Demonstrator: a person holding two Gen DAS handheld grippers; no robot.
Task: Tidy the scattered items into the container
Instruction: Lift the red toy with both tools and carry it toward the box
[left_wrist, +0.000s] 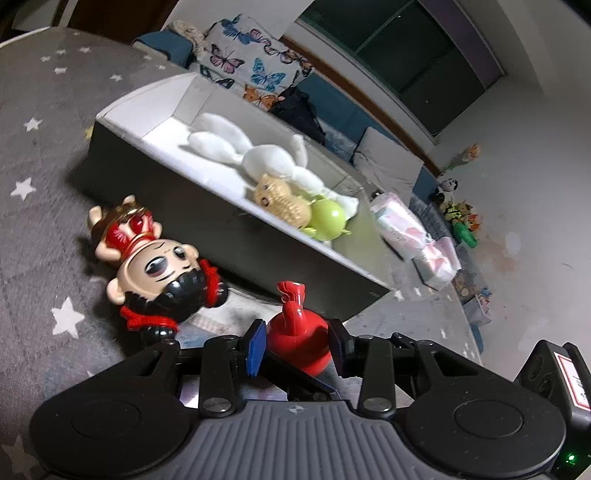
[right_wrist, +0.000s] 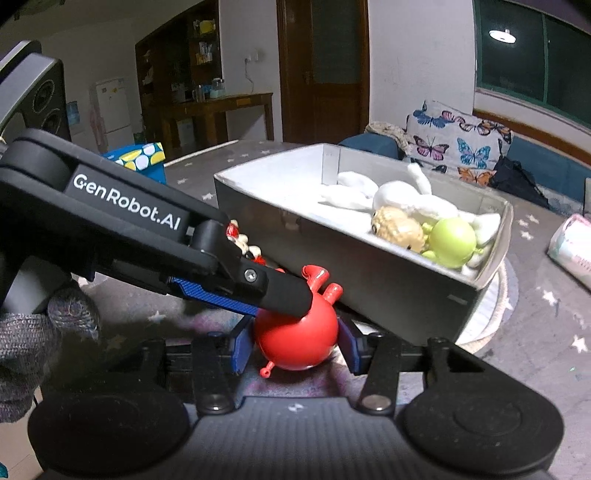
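A red round toy (left_wrist: 297, 334) with a curled neck lies on the grey star carpet beside the grey box (left_wrist: 207, 225). My left gripper (left_wrist: 298, 345) has its pads on both sides of the toy, touching it. My right gripper (right_wrist: 295, 341) also has its blue pads against the toy (right_wrist: 295, 338) from both sides. The left gripper's fingers (right_wrist: 273, 291) cross over the toy in the right wrist view. A big-headed doll (left_wrist: 155, 266) in red lies on the carpet left of the toy. The box (right_wrist: 369, 273) holds a white plush (left_wrist: 266, 158), a tan toy (left_wrist: 282, 201) and a green ball toy (left_wrist: 327, 219).
A butterfly-print cushion (left_wrist: 251, 62) and a dark bag (left_wrist: 295, 110) lie behind the box. Pink-white packs (left_wrist: 410, 229) sit to the right on the floor. A blue patterned box (right_wrist: 142, 158) stands at the carpet's far edge. A gloved hand (right_wrist: 33, 343) holds the left gripper.
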